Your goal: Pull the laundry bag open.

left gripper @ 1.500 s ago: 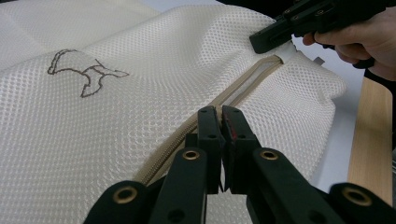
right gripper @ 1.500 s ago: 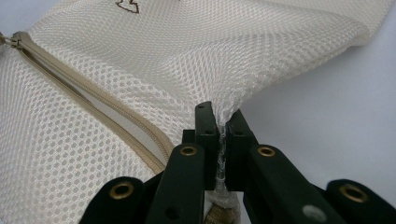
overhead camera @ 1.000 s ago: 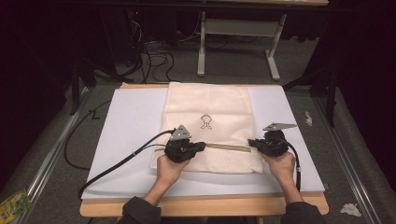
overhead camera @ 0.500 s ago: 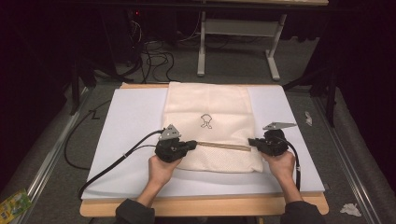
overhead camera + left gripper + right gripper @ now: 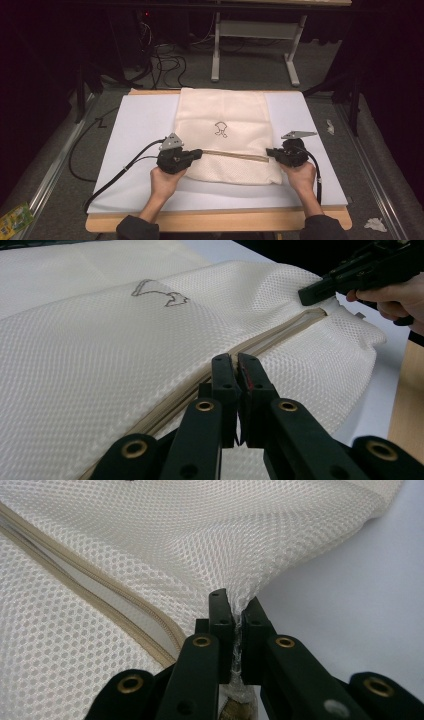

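In the high view, one cream mesh bag (image 5: 230,135) is seen lying flat on the white sheet (image 5: 135,125) that covers the table (image 5: 220,220), its zipper (image 5: 235,155) running crosswise between the two hands. The left gripper (image 5: 196,154) is held at the zipper's left end, and the right gripper (image 5: 270,152) at the bag's right edge, so the zipper's long axis is lined up from one gripper to the other. Two grippers, one bag and one zipper are counted; a small dark emblem (image 5: 221,129) is printed above the zipper.

In the left gripper view, the left gripper (image 5: 235,362) is seen clenched directly over the zipper (image 5: 260,342); what is caught between the jaws is hidden, though a grip on the slider is judged likely. The zipper stretches straight ahead to the right gripper (image 5: 306,294), which is pinching the bag's far corner.

In the right gripper view, the right gripper (image 5: 237,605) is clamped on a fold of the mesh bag (image 5: 165,545), the fabric pulled taut into its jaws. The zipper (image 5: 100,587) is seen parted, running off to the upper left, so the left hand is judged the nearer one to any further slide along it
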`<action>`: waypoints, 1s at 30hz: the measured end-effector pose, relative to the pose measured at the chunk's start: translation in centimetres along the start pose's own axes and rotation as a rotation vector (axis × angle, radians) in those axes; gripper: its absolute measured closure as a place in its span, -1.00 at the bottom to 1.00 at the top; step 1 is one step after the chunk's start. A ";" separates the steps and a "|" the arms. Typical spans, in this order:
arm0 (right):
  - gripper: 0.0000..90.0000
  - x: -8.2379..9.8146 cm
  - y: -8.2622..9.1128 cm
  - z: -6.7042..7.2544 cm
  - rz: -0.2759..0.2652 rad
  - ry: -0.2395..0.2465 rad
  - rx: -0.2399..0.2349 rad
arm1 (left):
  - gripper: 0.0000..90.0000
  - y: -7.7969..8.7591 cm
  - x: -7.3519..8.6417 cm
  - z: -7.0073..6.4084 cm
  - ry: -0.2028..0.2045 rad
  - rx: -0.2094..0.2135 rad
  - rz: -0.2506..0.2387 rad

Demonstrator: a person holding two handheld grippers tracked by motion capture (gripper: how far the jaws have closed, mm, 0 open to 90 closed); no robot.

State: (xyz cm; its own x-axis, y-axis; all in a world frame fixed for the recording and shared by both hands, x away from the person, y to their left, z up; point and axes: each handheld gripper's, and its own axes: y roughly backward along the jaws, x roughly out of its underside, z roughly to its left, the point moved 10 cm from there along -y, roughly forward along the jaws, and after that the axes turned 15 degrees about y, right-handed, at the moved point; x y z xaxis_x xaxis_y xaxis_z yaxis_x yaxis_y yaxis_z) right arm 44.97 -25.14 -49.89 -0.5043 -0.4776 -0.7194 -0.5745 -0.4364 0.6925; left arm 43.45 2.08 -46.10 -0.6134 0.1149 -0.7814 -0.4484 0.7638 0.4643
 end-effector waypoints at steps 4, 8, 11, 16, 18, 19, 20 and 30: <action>0.96 -0.1 0.0 -0.1 -0.013 -0.006 0.002 | 0.95 0.2 -0.2 0.4 0.011 -0.005 -0.011; 0.96 -0.3 -0.2 -0.1 -0.011 0.005 0.005 | 0.95 0.3 0.0 0.6 -0.006 -0.023 -0.004; 0.97 -0.9 0.1 0.0 -0.047 0.030 0.044 | 0.95 0.5 -0.2 1.0 0.000 -0.027 -0.015; 0.97 -1.6 0.1 0.4 -0.048 0.037 0.047 | 0.95 1.5 -0.2 1.4 -0.002 -0.055 -0.017; 0.97 -1.6 0.2 0.4 -0.044 0.040 0.046 | 0.95 1.9 -0.4 1.7 0.005 -0.059 -0.032; 0.97 -1.6 0.2 0.3 -0.047 0.043 0.048 | 0.95 2.1 -0.5 1.9 0.012 -0.062 -0.040; 0.97 -1.6 0.3 0.2 -0.046 0.045 0.050 | 0.95 2.2 -0.5 2.1 0.017 -0.063 -0.042; 0.97 -1.2 0.3 -0.4 -0.020 0.022 0.046 | 0.95 3.7 -1.1 2.6 0.039 -0.079 -0.064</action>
State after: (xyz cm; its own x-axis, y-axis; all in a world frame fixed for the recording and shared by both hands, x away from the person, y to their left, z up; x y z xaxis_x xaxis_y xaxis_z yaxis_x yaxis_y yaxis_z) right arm 45.70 -25.03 -48.78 -0.4789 -0.4860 -0.7311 -0.6136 -0.4103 0.6747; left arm 44.20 6.44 -44.61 -0.6057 0.0416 -0.7946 -0.5362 0.7165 0.4462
